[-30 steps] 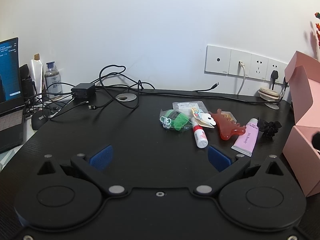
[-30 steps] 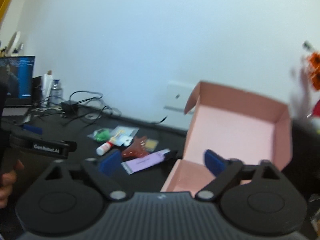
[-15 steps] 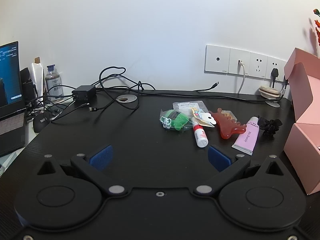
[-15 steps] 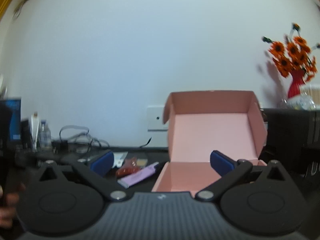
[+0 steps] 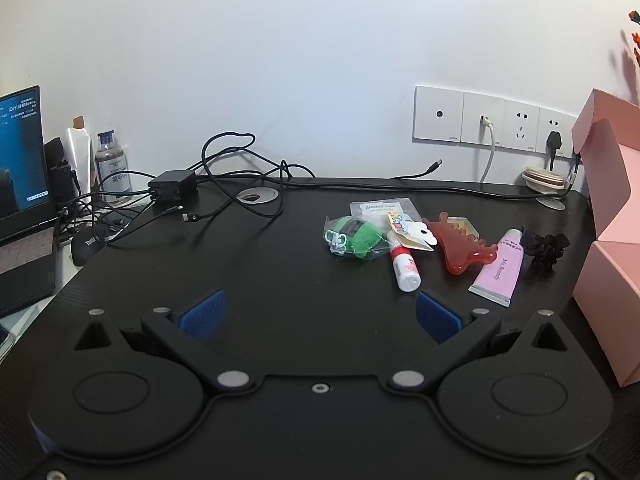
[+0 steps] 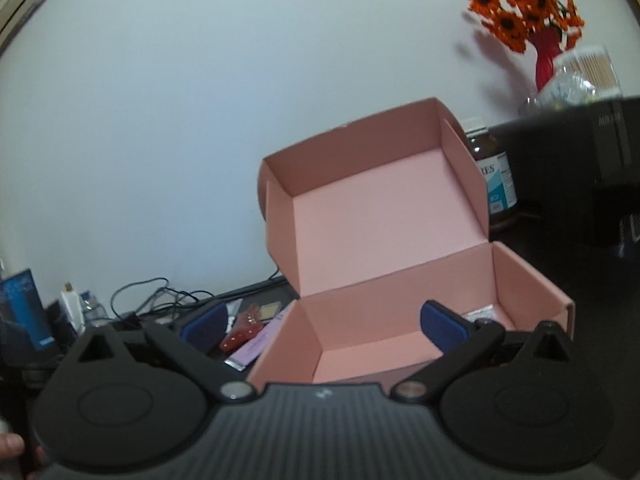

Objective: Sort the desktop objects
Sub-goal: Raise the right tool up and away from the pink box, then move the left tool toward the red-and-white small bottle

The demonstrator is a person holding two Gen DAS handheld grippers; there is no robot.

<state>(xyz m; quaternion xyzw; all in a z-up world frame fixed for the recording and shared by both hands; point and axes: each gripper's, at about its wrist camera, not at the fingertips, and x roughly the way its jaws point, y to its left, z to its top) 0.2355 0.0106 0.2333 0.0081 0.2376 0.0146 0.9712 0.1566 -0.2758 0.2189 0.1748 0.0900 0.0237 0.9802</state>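
Both grippers, left [image 5: 318, 314] and right [image 6: 320, 326], are spread wide and empty. Right hangs over the open pink box [image 6: 404, 340], probably since the clutter like the tube [image 5: 498, 268] goes in there

The near and middle stretch of the counter [image 5: 248, 280] lay bare ahead of the left tool [image 5: 318, 316], whose blue pads stood wide apart with nothing between them. Toward the far left corner a tangle of cables [image 5: 240, 184] and a black adapter [image 5: 172, 188] blocked the way, with a mouse [image 5: 86, 246] and laptop [image 5: 20, 200] along the left edge. Right of centre, a cluster ran toward the right edge: a green packet [image 5: 356, 238], glue stick [image 5: 404, 266], red comb [image 5: 460, 248], pink tube [image 5: 500, 270] and black hair tie [image 5: 544, 246], closely packed. The pink box [image 6: 400, 320] stood open at the right edge, its lid upright behind, its floor mostly clear under the open right tool [image 6: 324, 324].
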